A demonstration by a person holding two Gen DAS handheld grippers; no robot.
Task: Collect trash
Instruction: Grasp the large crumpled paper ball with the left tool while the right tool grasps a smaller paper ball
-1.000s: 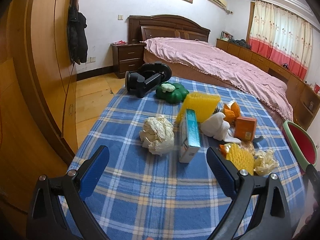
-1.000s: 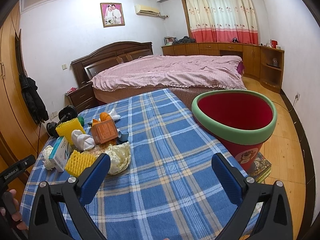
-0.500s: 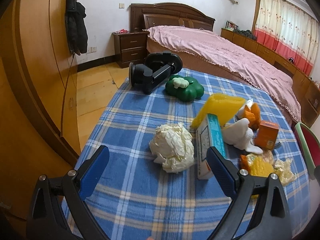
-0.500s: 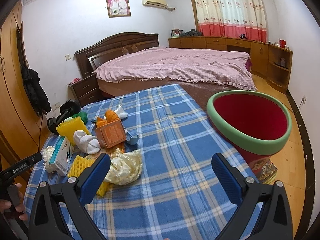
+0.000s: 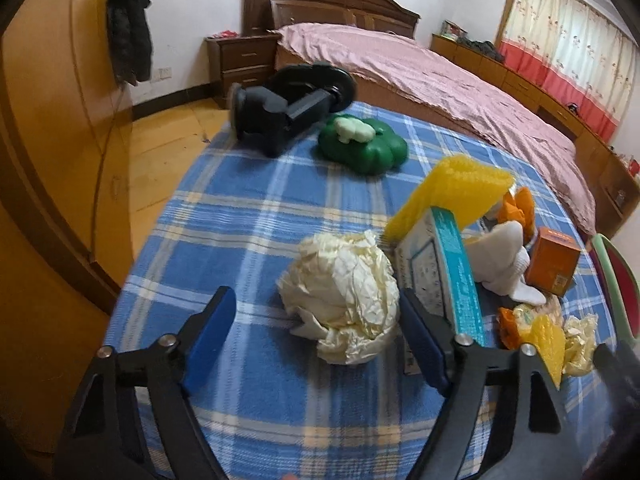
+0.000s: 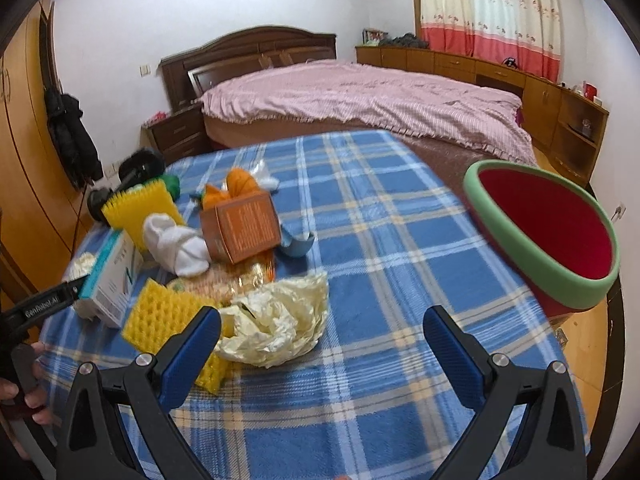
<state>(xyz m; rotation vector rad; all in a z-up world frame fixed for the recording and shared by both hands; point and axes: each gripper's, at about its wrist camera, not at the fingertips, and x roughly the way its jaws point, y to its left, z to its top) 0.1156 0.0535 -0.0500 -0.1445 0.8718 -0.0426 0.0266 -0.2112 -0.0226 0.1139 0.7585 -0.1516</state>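
A crumpled cream paper ball (image 5: 344, 296) lies on the blue plaid table (image 5: 248, 216). My left gripper (image 5: 316, 340) is open, its jaws wide on either side of the ball's near edge, apart from it. A teal-and-white box (image 5: 444, 276) stands just right of the ball, against the right finger. My right gripper (image 6: 320, 352) is open and empty above the cloth, just short of a crumpled cream wrapper (image 6: 280, 320) and yellow foam netting (image 6: 164, 316). The red bin with a green rim (image 6: 560, 236) stands off the table's right edge.
More clutter sits in the pile: an orange box (image 6: 244, 228), white socks (image 6: 176, 244), a yellow foam sheet (image 5: 452, 192), orange peel (image 6: 236, 180). A green clover-shaped thing (image 5: 364, 148) and a black device (image 5: 288, 108) lie at the far end. A bed stands behind.
My left gripper has moved forward and down until its jaws flank the paper ball. My right gripper has moved left and forward toward the cream wrapper; the bin has slid to the right of its view.
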